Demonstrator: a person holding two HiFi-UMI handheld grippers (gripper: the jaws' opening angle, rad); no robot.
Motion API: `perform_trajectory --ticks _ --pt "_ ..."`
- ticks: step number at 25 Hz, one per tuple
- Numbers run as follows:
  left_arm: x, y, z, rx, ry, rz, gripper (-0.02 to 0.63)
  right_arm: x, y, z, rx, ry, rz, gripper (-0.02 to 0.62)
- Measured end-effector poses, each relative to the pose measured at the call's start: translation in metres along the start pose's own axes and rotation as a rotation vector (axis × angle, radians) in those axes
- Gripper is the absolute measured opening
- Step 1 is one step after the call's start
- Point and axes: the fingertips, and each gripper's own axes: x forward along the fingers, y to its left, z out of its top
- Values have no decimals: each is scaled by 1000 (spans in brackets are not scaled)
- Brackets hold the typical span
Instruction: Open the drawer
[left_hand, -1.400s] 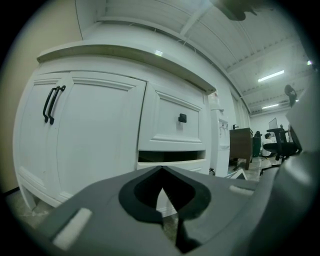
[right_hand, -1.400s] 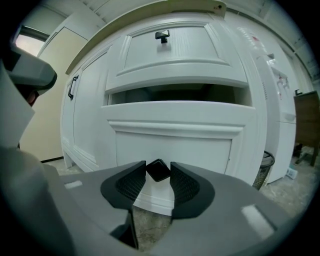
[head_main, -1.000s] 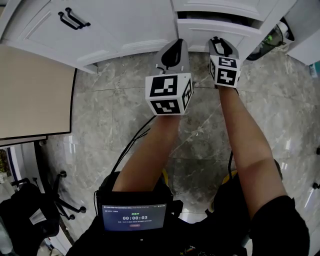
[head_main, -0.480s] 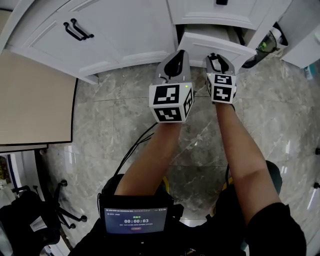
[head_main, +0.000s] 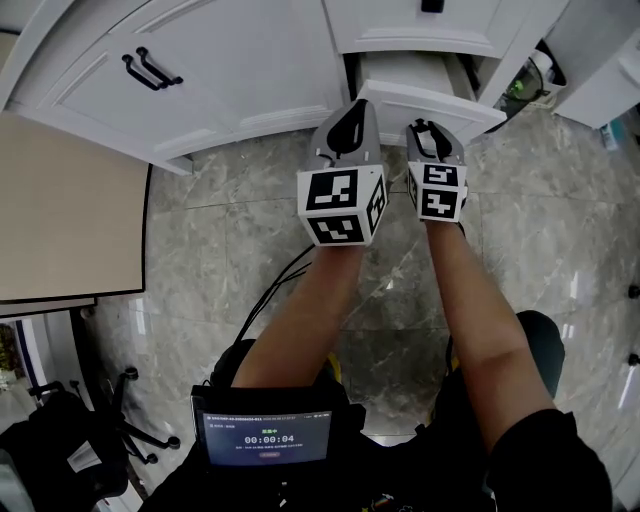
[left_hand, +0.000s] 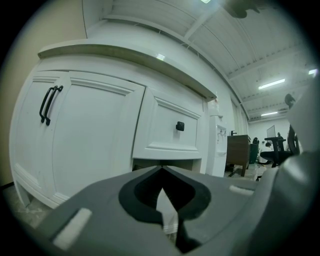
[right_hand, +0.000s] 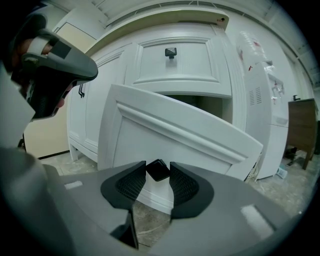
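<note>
The lower white drawer (head_main: 430, 103) of the cabinet stands pulled partway out over the marble floor. Its small black knob (right_hand: 158, 170) sits between the jaws of my right gripper (right_hand: 158, 173), which is shut on it. In the head view the right gripper (head_main: 432, 128) touches the drawer front's middle. My left gripper (head_main: 347, 125) hovers just left of the drawer. In its own view the left gripper (left_hand: 161, 172) is shut, its tips meeting with nothing between them. Above is a closed upper drawer with a black knob (right_hand: 171, 52).
Left of the drawers are white cabinet doors with two black bar handles (head_main: 150, 68). A beige countertop (head_main: 60, 200) juts out at the left. Black cables (head_main: 270, 290) trail over the floor. A white water dispenser (right_hand: 260, 80) stands right of the cabinet.
The lower drawer has slid further out toward me, with the right gripper drawing back on its knob. The left gripper has stayed beside it.
</note>
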Motion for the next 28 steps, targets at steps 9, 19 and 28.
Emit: perform_trajectory --ticks 9,19,28 --pt "-1 -10 12 -3 -10 -13 0 -29 7 -11 17 9 -2 170" --pt "-2 -9 12 -14 -10 -5 0 -48 12 -21 36 11 0 172" --pt "-3 -11 7 -16 -1 -9 0 -49 10 -24 44 9 6 172"
